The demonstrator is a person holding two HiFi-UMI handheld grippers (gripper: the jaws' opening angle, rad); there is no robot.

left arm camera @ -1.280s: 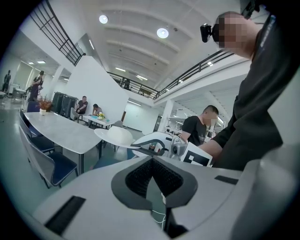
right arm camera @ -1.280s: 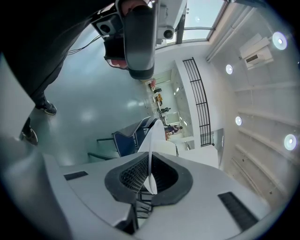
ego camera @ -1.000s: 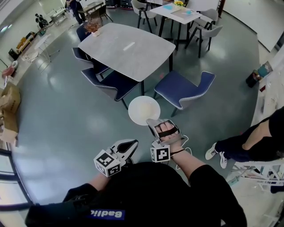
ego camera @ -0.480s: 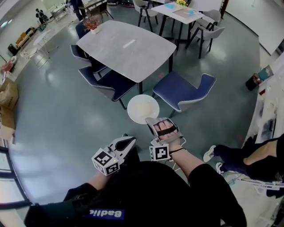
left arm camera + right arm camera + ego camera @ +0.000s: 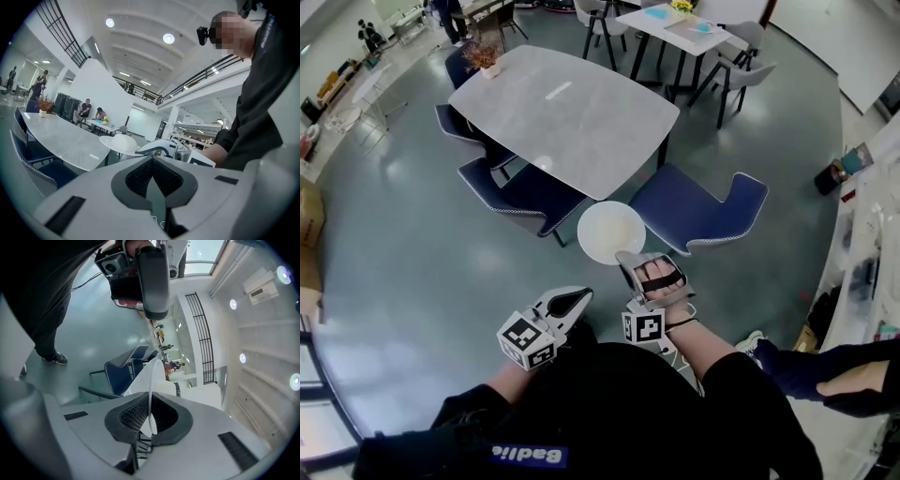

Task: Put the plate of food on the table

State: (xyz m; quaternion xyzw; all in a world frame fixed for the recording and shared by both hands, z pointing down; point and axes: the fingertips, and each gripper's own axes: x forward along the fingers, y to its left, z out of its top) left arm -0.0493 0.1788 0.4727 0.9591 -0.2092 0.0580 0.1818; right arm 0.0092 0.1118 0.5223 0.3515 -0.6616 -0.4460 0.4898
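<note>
**Beyond the right fingers, a plate short of the desk**

Left of the body, the left gripper (image 5: 575, 300) hangs low with its fingers (image 5: 140, 174) pressed together on nothing. Its own view shows the dark pads meeting with no gap and nothing between them. It touches neither plate nor desk.

Just to its right, the right gripper (image 5: 625, 257) carries the load. Its fingers (image 5: 136, 416) pinch the near rim of the white plate (image 5: 607, 231), which the right gripper view shows edge-on as a thin white line clamped between the pads. The plate reaches away from those fingers, lying flat with a pale mound on it that I cannot identify. It hangs in the air, just short of the near corner of the grey desk (image 5: 562, 108), above the gap between two blue chairs (image 5: 703, 202).

The desk lies straight beyond the fingertips and slightly to their left, so the plate sits between fingers and desktop. The right hand is plainly the nearer one and the only one engaged.

My reading is that the carry is nearly over. Next, the plate must go forward over the desk edge and down level before the pinch is released.
</note>
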